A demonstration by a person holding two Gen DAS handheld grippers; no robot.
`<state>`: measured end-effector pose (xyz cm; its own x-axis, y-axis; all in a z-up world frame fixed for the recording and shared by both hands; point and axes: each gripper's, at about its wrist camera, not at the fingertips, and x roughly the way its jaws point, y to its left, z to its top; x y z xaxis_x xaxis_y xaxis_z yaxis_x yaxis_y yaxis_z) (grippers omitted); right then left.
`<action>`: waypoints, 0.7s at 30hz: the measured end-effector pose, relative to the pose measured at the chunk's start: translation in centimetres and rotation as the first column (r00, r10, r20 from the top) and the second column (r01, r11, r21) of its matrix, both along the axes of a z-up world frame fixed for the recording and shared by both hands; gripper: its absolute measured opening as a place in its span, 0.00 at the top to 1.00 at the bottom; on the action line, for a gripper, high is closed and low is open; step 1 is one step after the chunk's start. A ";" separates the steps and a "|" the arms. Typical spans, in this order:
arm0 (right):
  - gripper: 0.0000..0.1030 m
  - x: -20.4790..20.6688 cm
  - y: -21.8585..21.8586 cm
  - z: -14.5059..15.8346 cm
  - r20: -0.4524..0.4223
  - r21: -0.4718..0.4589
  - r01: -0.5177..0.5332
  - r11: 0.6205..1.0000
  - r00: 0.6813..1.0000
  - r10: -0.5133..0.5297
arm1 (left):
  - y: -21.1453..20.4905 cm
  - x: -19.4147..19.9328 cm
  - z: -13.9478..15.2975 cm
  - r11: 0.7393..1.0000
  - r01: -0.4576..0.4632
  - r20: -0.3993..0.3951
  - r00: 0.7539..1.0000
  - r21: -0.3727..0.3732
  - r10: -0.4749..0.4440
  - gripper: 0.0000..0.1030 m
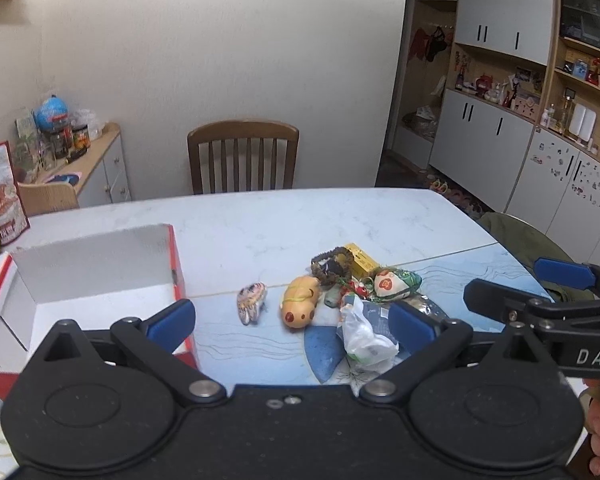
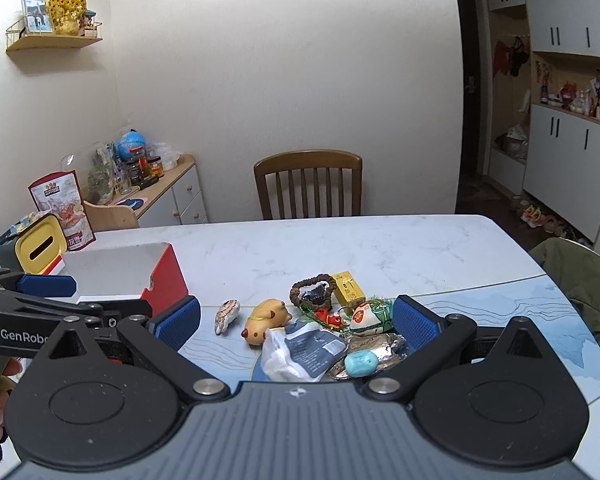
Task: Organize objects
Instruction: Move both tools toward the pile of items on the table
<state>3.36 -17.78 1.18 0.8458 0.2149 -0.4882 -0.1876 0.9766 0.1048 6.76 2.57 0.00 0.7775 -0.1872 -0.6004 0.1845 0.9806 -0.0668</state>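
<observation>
The left gripper [image 1: 292, 322] is held wide open, nothing between its fingers [image 1: 172, 320]. The right gripper [image 2: 296, 320] is likewise spread wide and empty. Small objects, among them a yellow toy [image 1: 300, 302] and a plastic bag [image 2: 296, 354], are clustered at frame centre on the surface [image 1: 260, 220]. An open box [image 1: 92, 276] is seen at left.

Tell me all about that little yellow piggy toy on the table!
The pig is a small, smooth, glossy toy, yellow-orange with a rounder brown-dotted snout end facing the cameras and dark marks on its side. A thin yellow band loops around its middle. It lies on the table between the striped toy and the pile of bits, its snout close to the plastic bag. Neither tool touches it.
</observation>
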 end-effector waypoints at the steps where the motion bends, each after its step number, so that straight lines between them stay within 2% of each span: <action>1: 0.00 0.4 -0.3 -0.2 -0.009 0.004 -0.007 1.000 1.000 0.007 | -0.2 0.3 -0.2 1.000 -0.001 -0.011 1.000 -0.002 0.001 0.01; 7: 0.00 2.9 -2.6 -1.7 -0.071 0.019 -0.023 1.000 0.997 0.024 | -1.9 1.8 -1.6 1.000 -0.009 -0.071 0.997 -0.017 0.008 0.01; 12: 0.00 5.2 -4.6 -3.5 -0.107 -0.013 -0.039 0.999 0.994 0.037 | -3.6 3.2 -2.9 0.999 0.019 -0.109 0.994 -0.027 -0.022 0.01; 14: 0.00 6.2 -5.3 -4.3 -0.126 -0.020 -0.082 0.996 0.989 0.078 | -4.4 3.8 -3.3 0.999 0.025 -0.108 0.994 -0.019 -0.027 0.01; 18: 0.01 7.6 -5.7 -6.5 -0.140 -0.093 -0.143 0.985 0.982 0.129 | -5.6 5.5 -4.4 1.000 0.021 -0.124 0.992 -0.018 -0.024 0.01; 21: 0.01 8.6 -5.9 -7.9 -0.175 -0.098 -0.193 0.976 0.969 0.174 | -6.7 6.7 -5.4 1.000 0.021 -0.145 0.989 -0.012 -0.023 0.01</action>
<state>11.97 -23.72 -6.74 0.7033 0.2938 -0.6473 -0.3538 0.9345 0.0398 13.44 -4.09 -5.44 0.6780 -0.2098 -0.7045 0.1936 0.9755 -0.1042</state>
